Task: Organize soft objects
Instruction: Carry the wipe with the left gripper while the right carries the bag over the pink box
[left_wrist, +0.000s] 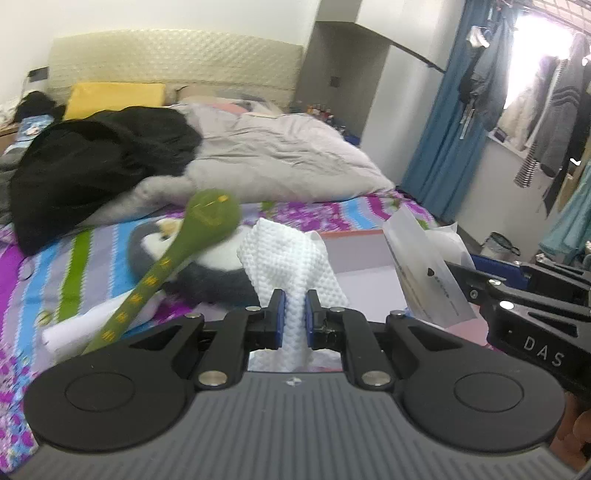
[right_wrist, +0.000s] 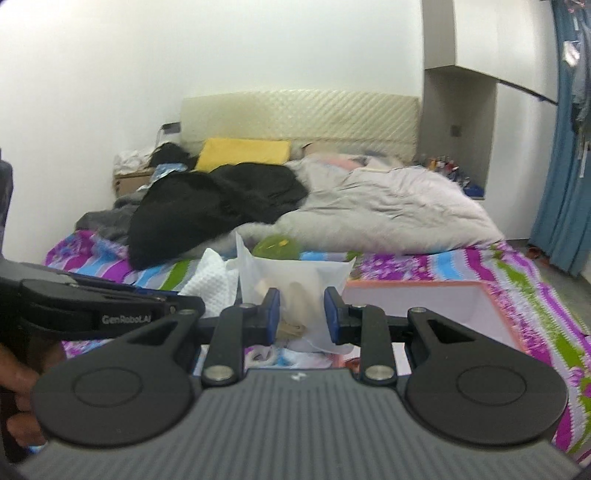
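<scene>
My left gripper (left_wrist: 294, 301) is shut on a white waffle-textured cloth (left_wrist: 291, 251), which stands bunched above the pads. Left of it, a green plush snake (left_wrist: 210, 216) slants across a grey-and-white penguin plush (left_wrist: 207, 273) lying on the bed. My right gripper (right_wrist: 302, 297) is shut on a translucent white plastic bag (right_wrist: 295, 273) with something beige inside. That bag (left_wrist: 424, 266) also shows raised at the right of the left wrist view, over an open pink box (left_wrist: 354, 258). In the right wrist view, the cloth (right_wrist: 214, 282) and the left gripper (right_wrist: 192, 304) are close on the left.
The bed has a bright striped sheet (right_wrist: 524, 280). A black garment (left_wrist: 99, 166), a grey duvet (left_wrist: 280, 155) and a yellow pillow (left_wrist: 114, 98) lie toward the headboard. A blue curtain (left_wrist: 443, 122) and hanging clothes (left_wrist: 546, 103) are on the right. The pink box (right_wrist: 424, 302) sits near the bed's foot.
</scene>
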